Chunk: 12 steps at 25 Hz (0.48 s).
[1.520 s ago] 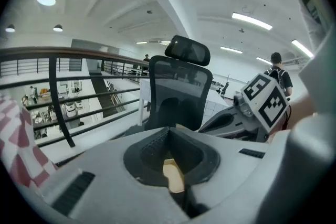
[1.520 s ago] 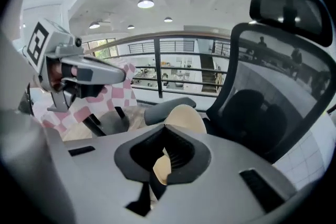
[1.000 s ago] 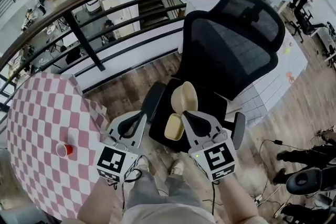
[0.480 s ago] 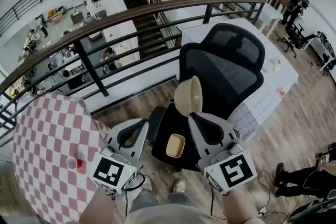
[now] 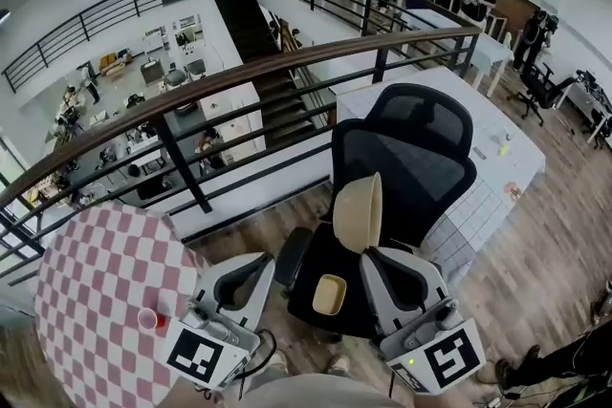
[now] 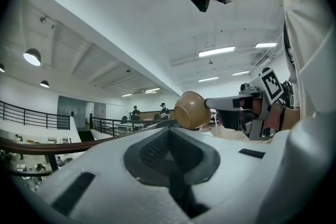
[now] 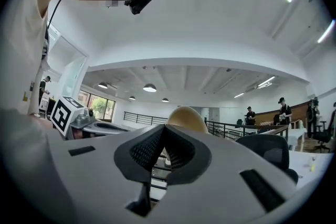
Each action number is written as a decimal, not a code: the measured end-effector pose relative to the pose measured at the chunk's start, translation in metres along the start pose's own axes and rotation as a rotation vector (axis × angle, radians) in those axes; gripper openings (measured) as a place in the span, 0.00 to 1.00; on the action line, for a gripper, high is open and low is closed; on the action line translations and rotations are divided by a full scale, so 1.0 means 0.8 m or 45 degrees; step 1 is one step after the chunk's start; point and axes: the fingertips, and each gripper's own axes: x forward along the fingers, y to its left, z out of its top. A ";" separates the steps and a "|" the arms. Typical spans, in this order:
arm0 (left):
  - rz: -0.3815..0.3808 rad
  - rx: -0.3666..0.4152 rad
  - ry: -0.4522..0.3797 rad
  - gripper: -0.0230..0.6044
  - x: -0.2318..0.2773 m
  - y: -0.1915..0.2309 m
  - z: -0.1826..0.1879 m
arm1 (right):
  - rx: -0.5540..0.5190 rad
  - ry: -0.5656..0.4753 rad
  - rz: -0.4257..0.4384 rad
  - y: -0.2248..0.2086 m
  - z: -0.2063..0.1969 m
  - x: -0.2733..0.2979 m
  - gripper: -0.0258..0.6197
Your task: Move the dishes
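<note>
My right gripper is shut on the rim of a beige bowl, which stands on edge in the air above a black office chair. A small yellow square dish lies on the chair's seat below the bowl. In the right gripper view the bowl rises just past the closed jaws of the right gripper. My left gripper hangs to the left of the chair, shut and holding nothing. In the left gripper view, beyond the left gripper, the bowl shows held by the right gripper.
A round table with a red-and-white checked cloth stands at the left, with a red cup on it. A dark railing runs behind the chair over a lower floor. A white table stands behind the chair at the right.
Both grippers have risen. The bowl, held by the right gripper, has gone up from just above the chair's seat, away from the small yellow dish. The view has tilted up.
</note>
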 end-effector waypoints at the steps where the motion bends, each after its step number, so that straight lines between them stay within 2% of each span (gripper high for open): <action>1: -0.003 -0.003 -0.002 0.06 -0.001 -0.003 0.001 | 0.004 -0.004 0.005 0.003 0.002 -0.005 0.07; 9: -0.017 -0.003 0.036 0.06 -0.005 -0.016 -0.008 | 0.041 0.036 0.019 0.010 -0.019 -0.022 0.07; 12: 0.008 -0.046 0.012 0.06 -0.006 -0.012 -0.006 | 0.039 0.036 0.029 0.009 -0.023 -0.019 0.07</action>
